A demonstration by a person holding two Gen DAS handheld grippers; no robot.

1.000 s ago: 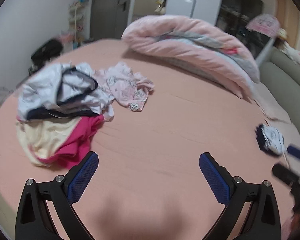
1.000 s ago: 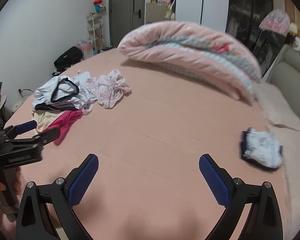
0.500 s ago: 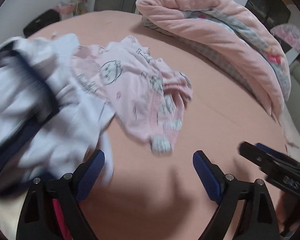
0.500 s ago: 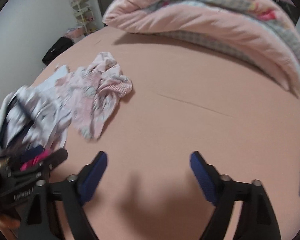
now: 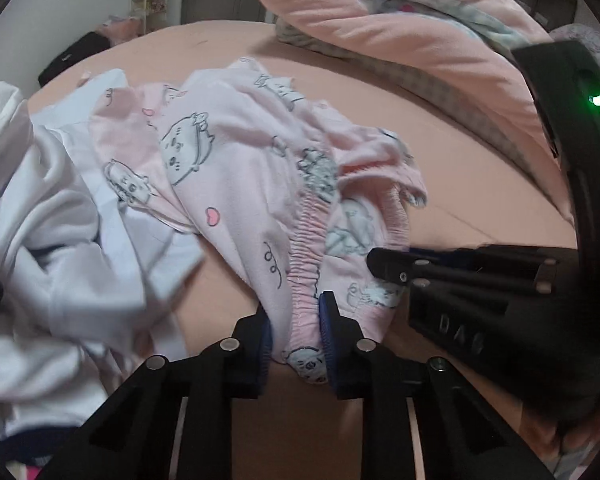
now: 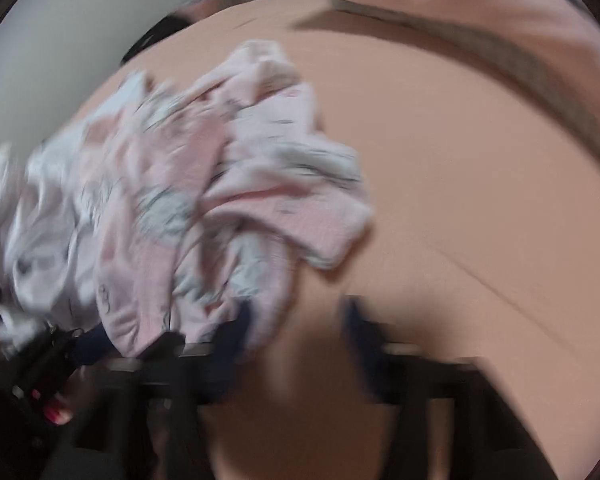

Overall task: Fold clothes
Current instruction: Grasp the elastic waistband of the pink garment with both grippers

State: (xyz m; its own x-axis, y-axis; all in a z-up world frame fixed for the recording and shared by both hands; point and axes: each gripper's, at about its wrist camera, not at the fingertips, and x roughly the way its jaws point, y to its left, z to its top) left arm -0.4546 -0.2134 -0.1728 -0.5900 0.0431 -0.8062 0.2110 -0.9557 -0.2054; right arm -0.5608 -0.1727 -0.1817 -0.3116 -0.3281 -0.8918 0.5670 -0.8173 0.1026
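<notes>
In the left wrist view a white garment (image 5: 60,240) is heaped on the left. A rolled pink quilt (image 5: 400,32) lies behind, across the peach sheet (image 5: 480,200). The right gripper (image 5: 380,264) enters from the right with its jaws just closed together. Its tip lies on the pink trousers (image 5: 240,168), but I cannot tell if cloth is pinched. The trousers are crumpled in the middle, printed with cartoon animals. The left gripper (image 5: 294,320) has just closed, nearly shut, on their gathered waistband.

The right wrist view is smeared. The trousers (image 6: 220,184) lie left of centre, and their edge reaches the left finger.
</notes>
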